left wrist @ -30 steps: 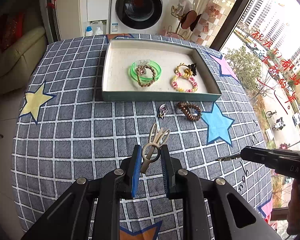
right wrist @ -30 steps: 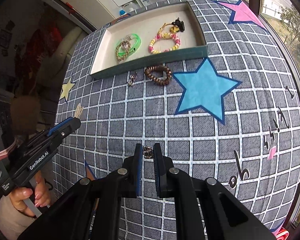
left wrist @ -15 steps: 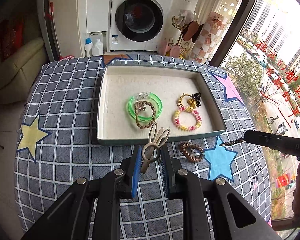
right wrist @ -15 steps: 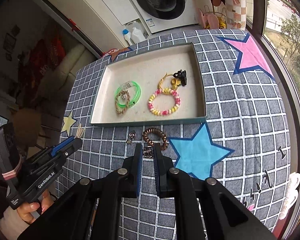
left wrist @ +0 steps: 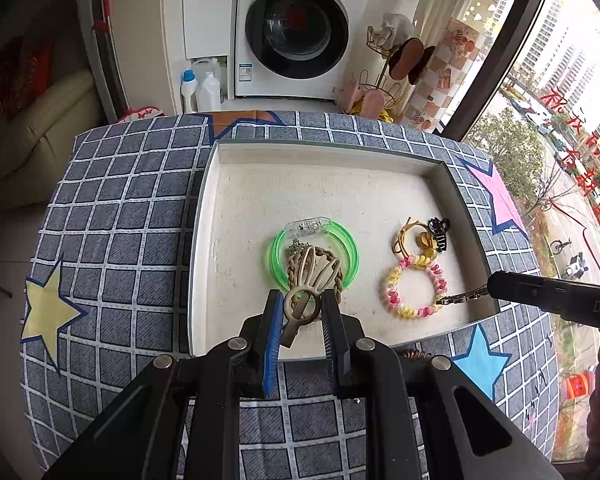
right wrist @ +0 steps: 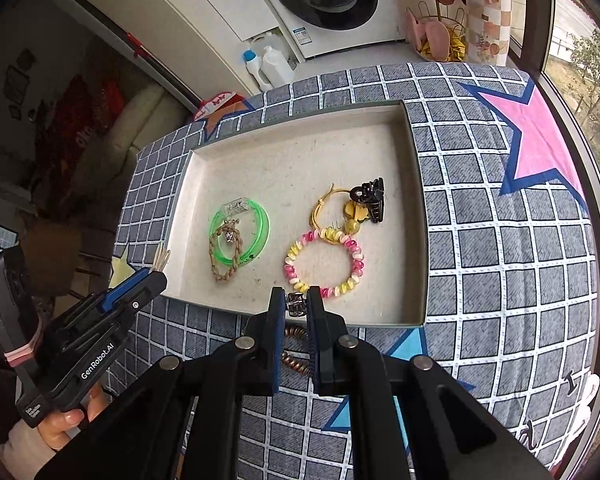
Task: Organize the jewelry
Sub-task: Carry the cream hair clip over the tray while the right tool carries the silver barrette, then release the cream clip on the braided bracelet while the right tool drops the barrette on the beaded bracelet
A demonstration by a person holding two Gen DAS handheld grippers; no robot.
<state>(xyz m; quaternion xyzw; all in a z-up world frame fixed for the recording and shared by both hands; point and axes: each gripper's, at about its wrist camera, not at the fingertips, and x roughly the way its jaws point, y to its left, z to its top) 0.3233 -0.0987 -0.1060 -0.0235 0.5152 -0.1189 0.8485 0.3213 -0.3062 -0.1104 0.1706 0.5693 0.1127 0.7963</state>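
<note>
Here, a grey checked tablecloth with coloured stars [left wrist: 132,216] carries a shallow, cream-lined rectangular tray [left wrist: 324,184]. Inside lie a green translucent bangle [left wrist: 350,248] with a braided tan cord bracelet [right wrist: 220,258], and a pink-and-yellow spiral hair tie [right wrist: 324,262] beside a black claw clip [right wrist: 370,200]. The left gripper [left wrist: 300,312] is clamped on a beige fan-shaped hair clip [left wrist: 312,280] above the tray. The right gripper [right wrist: 296,304], nearly closed, pinches a small dark metal trinket [right wrist: 296,304] at the tray's near edge.

Glossy translucent plastic green bangle [left wrist: 315,254]
</note>
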